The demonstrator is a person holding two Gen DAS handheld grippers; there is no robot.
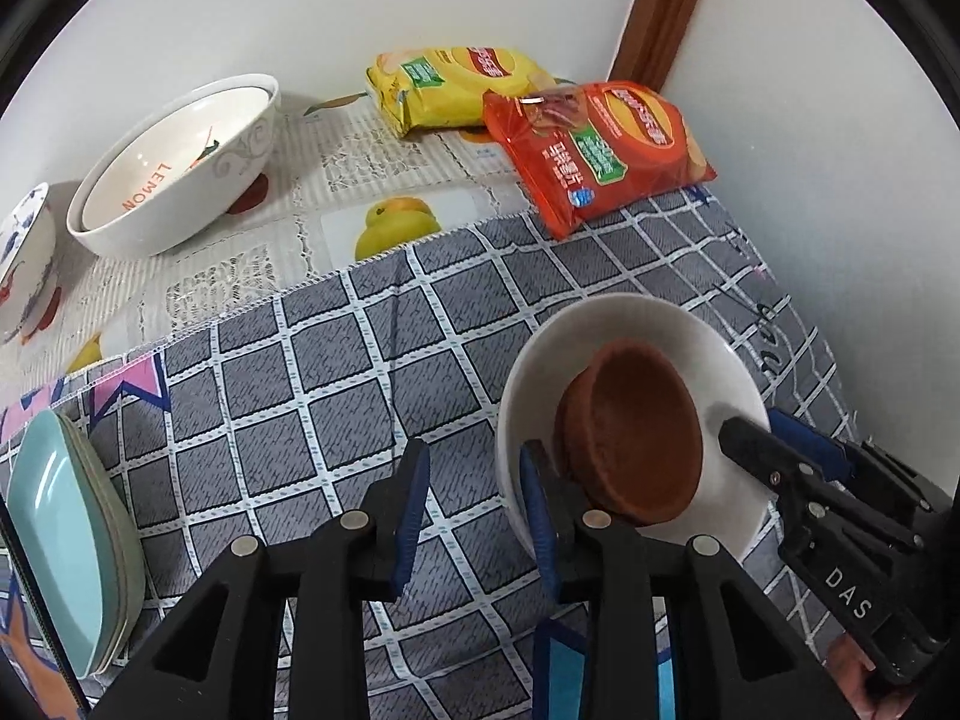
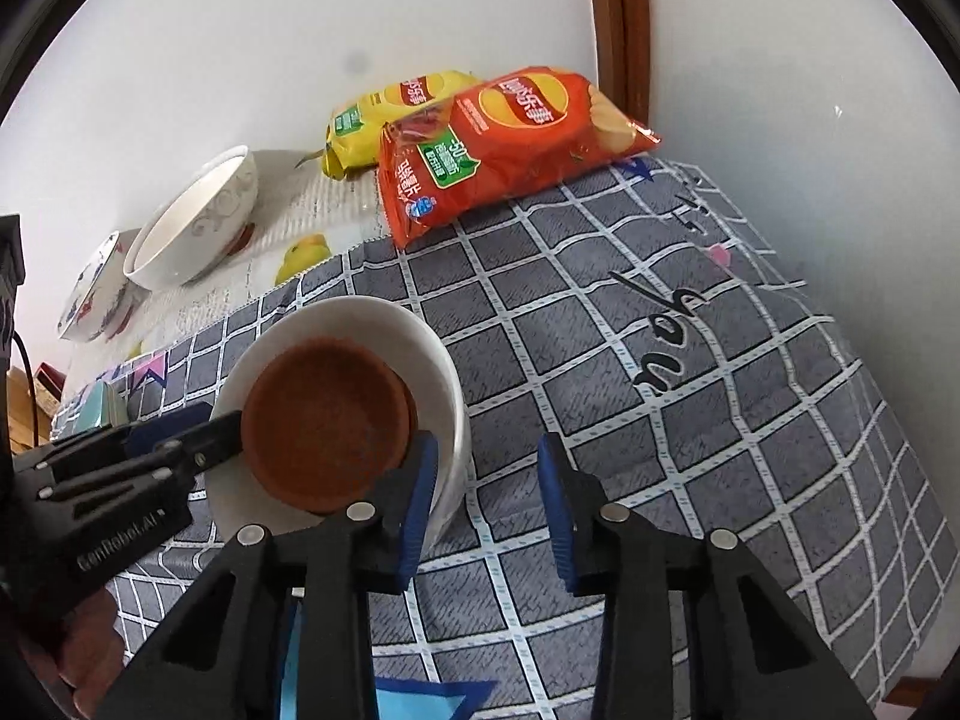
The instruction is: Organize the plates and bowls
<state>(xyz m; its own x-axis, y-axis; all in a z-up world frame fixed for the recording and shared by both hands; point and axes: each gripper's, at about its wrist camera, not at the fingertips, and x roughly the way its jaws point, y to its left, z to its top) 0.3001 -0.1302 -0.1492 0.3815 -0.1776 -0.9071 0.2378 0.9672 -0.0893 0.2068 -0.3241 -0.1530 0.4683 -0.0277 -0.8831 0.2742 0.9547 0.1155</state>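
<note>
The left gripper (image 1: 474,504) has its blue-padded fingers apart with only checked cloth between them; its right finger (image 1: 536,516) stands just outside the near rim of the round white ceramic plate (image 1: 636,324). The right gripper (image 2: 489,504) also has its fingers parted over bare cloth, its left finger (image 2: 420,504) against the plate's rim on the opposite side. Neither clamps anything.

The plate sits on the grey cloth with a white grid (image 1: 336,384), and a round brown terracotta-like dish (image 1: 636,438) lies in it, tipped so that its open side faces up and towards the right gripper. Being round, it shows no long axis.

To the left, at the cloth's near corner, a stack of pale teal rectangular plates (image 1: 60,540) stands well apart from the white plate, with open checked cloth between. To the right the cloth drops off at the table edge beside the wall.

Farther back, on a lace-and-fruit-print cloth (image 1: 288,204), stand a white bowl lettered LEMON (image 1: 180,162) nested in another and a blue-flowered bowl (image 1: 24,258). An orange crisp bag (image 1: 600,150) overlaps the cloth's far edge, with a yellow crisp bag (image 1: 444,90) behind it at the wall.
</note>
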